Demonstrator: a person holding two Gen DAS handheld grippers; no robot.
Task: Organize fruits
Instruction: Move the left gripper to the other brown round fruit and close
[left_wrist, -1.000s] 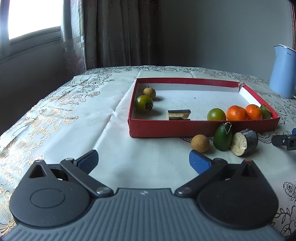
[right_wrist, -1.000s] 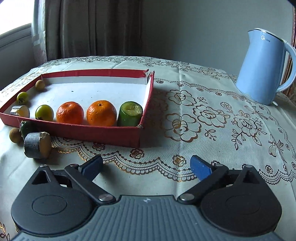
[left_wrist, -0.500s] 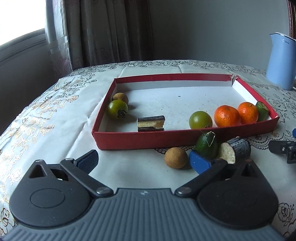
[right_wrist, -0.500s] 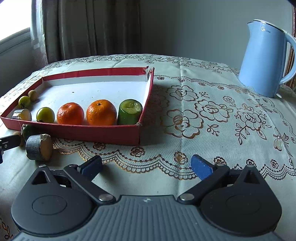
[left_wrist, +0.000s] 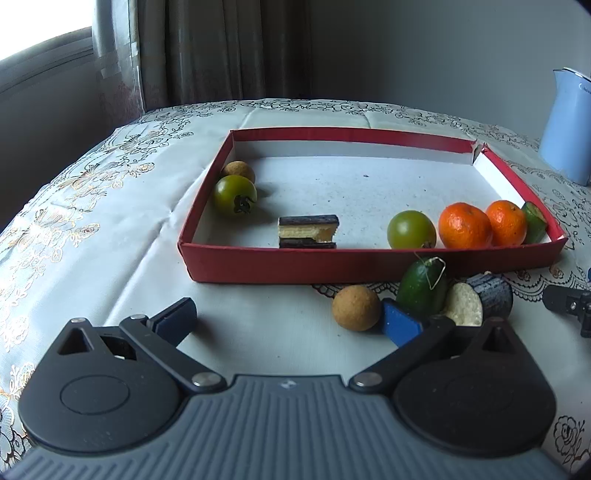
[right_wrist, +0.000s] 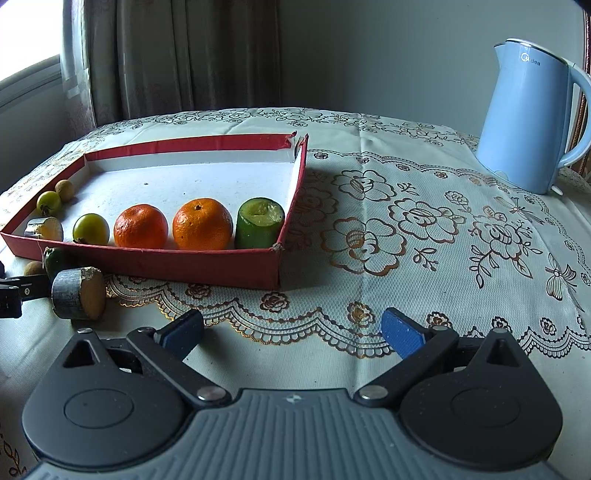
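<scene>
Item: left tool (left_wrist: 284, 317), spread, empty; right tool (right_wrist: 291, 330), spread, empty. Brown round fruit (left_wrist: 355, 307), green fruit (left_wrist: 423, 286) and cut stub (left_wrist: 478, 299) on worktop against red tray (left_wrist: 369, 264) near wall. Risk: left fingertip nudges the round fruit, which would likely roll away.

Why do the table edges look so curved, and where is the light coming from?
Left wrist view: a fisheye lens bends the tablecloth and darkens the corners; the window at upper left is blown out white, so the red tray shadows its near side. Right wrist view: same curving, the kettle leans, and everything is sharp.
</scene>
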